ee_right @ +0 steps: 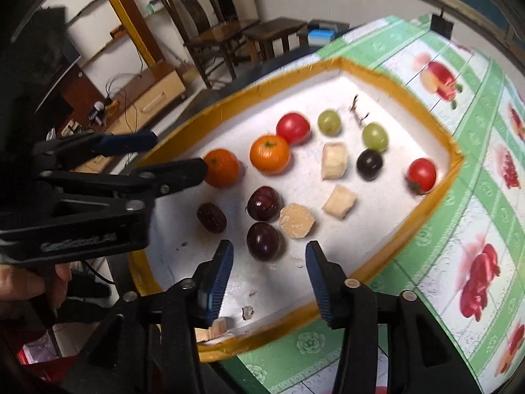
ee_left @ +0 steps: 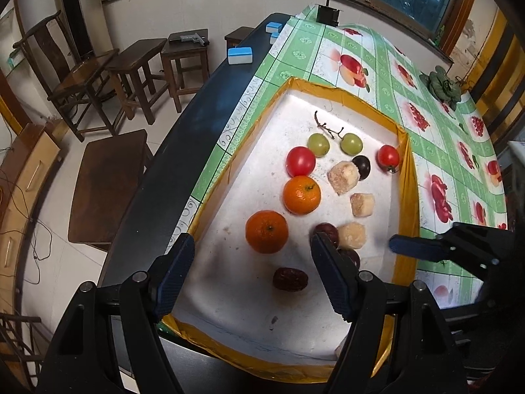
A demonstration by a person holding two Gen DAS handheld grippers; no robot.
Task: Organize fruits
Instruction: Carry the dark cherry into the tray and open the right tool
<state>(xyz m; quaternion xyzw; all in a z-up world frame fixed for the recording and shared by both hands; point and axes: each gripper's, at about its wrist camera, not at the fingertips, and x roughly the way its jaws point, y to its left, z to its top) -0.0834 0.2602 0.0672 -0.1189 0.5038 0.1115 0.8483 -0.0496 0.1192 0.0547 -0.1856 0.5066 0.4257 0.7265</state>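
Both grippers hover over the white tray (ee_right: 328, 65) on the tabletop (ee_left: 443, 170); the left gripper (ee_left: 252, 275) fingers stand wide apart and empty above a red date (ee_left: 290, 279), while the right gripper (ee_right: 269, 272) fingers are parted, holding nothing, just short of a dark plum (ee_right: 263, 241) lying among the fruit

No legible txt; embossed mark on left gripper (ee_right: 178, 154) unreadable.
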